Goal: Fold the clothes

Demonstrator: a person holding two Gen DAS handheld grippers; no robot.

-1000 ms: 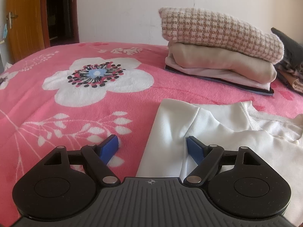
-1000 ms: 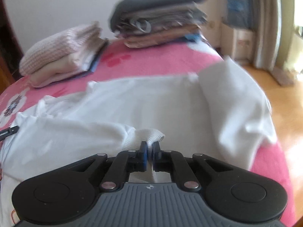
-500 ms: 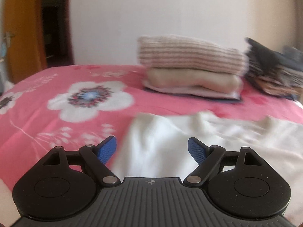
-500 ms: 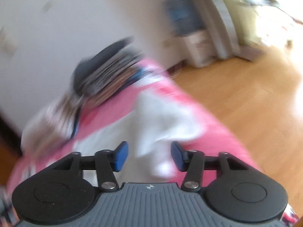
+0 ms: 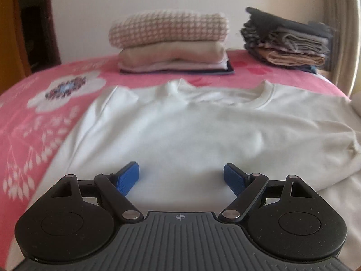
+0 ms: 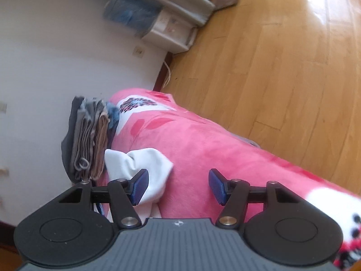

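The white sweatshirt (image 5: 203,131) I'm working on lies spread flat on the bed, on its pink flowered blanket (image 5: 33,122), with the round neckline at the far side. Through the right wrist camera I see only a bunched white end of it (image 6: 140,162), lying on the blanket just beside the dark pile.

My left tongs (image 5: 181,177) hover over the near part of the sweatshirt with the blue pads spread wide and nothing between them. My right tongs (image 6: 178,186) are rolled well over to one side; their jaws have just been opening, and they now stand apart with only pink blanket in the gap, the left pad in front of the white cloth without gripping it.

Beyond the neckline sit two folded stacks: one topped by a pink houndstooth piece (image 5: 169,30), and further right a dark grey and brown pile (image 5: 286,43). A wooden floor (image 6: 282,56) runs beside the bed.
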